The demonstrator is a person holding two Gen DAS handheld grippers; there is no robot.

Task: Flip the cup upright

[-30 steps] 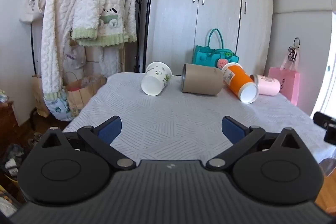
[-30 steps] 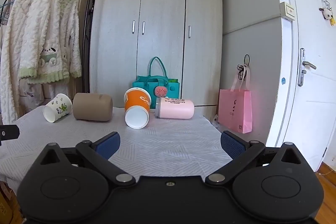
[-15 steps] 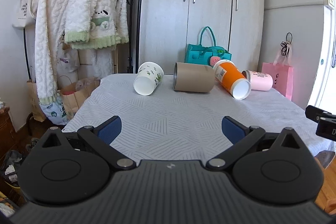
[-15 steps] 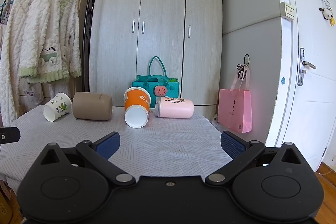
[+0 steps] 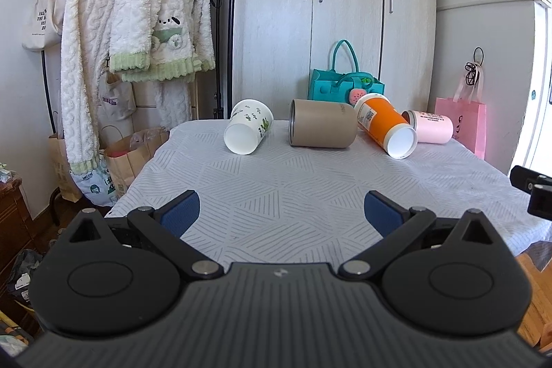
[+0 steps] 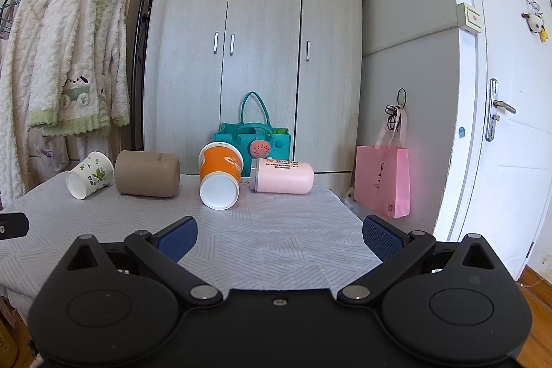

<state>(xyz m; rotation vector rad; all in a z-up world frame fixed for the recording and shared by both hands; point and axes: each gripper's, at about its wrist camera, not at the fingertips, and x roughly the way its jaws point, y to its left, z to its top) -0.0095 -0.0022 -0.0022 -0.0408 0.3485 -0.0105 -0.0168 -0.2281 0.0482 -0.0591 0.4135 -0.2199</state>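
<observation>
Across the desk (image 5: 310, 188), four cups lying sideways, none righted yet; jaws of both grippers spread wide, grasping nothing.

left gripper (image 5: 281, 207): jaws wide, apparently level | right gripper (image 6: 279, 237): jaws wide
</observation>
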